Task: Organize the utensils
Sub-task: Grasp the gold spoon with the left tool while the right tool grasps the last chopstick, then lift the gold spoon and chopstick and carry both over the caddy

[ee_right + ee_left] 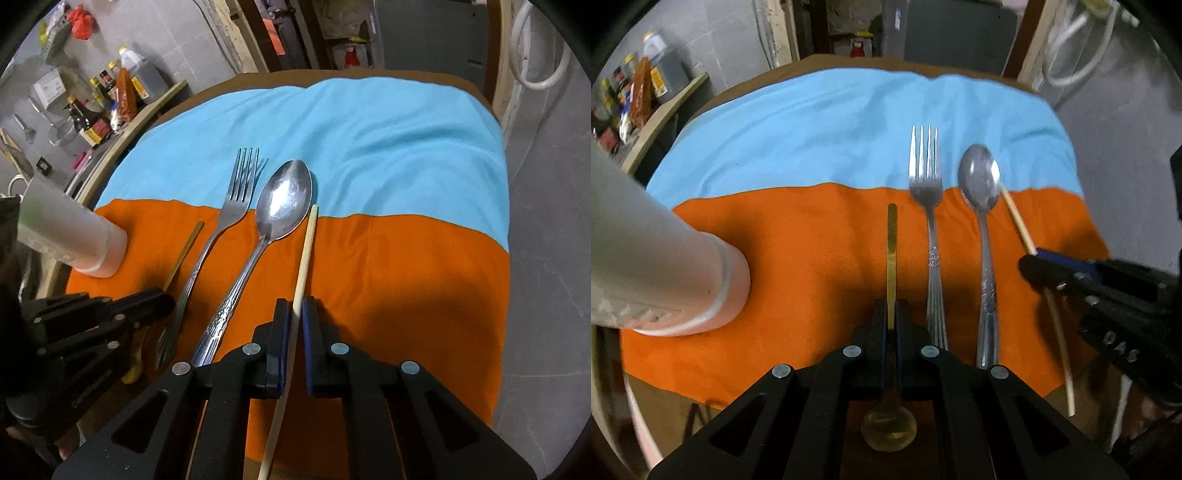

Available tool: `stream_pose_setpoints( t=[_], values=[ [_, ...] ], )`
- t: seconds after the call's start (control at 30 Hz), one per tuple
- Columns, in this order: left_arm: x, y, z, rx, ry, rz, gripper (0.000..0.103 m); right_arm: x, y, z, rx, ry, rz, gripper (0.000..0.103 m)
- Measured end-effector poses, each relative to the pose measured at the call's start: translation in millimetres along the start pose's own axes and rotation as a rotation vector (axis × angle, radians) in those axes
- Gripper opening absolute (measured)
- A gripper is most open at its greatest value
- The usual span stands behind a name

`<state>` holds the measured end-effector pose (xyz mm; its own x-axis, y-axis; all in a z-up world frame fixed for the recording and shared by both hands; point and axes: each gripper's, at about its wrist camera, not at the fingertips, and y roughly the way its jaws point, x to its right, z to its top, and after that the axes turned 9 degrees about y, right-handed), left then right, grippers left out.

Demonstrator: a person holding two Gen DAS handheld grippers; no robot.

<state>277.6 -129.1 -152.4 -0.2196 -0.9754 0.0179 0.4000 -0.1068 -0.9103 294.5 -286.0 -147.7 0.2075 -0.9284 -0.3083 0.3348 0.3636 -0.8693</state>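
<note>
Left tongs (892,314) clamp gold spoon (891,258) handle.

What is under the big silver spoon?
The silver spoon lies on cloth: its bowl on the blue cloth, its handle on the orange cloth. Anything below the cloths is covered.

Light is moderate and falls from above, leaving dark shadows on the orange cloth (424,280) near the tongs. The spoon (284,203) bowl shows bright glare. Both fisheye views bend strongly at the rims, with black corners, and the spoon (979,177) looks slightly blurred.
</note>
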Motion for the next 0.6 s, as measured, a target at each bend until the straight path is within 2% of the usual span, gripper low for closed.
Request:
stream_pose_setpoints(
  t=[0.1, 0.23, 0.4, 0.47, 0.6],
  values=[
    [-6, -9, -10, 0.066, -0.024, -0.019, 0.002, -2, -3, -5, 0.036, 0.009, 0.0, 0.004],
    [-7, -24, -20, 0.137, -0.031, -0.024, 0.002, 14, -19, -17, 0.126, 0.127, 0.126, 0.003],
    [2, -47, -33, 0.251, -0.025, -0.015, 0.002, 20, -43, -34, 0.243, 0.148, 0.175, 0.003],
    [6, -55, -36, 0.29, -0.013, -0.018, 0.002, 15, -47, -38, 0.259, 0.126, 0.157, 0.003],
    [8, -62, -40, 0.312, -0.002, -0.026, 0.002, 12, -51, -47, 0.262, 0.143, 0.176, 0.003]
  ],
)
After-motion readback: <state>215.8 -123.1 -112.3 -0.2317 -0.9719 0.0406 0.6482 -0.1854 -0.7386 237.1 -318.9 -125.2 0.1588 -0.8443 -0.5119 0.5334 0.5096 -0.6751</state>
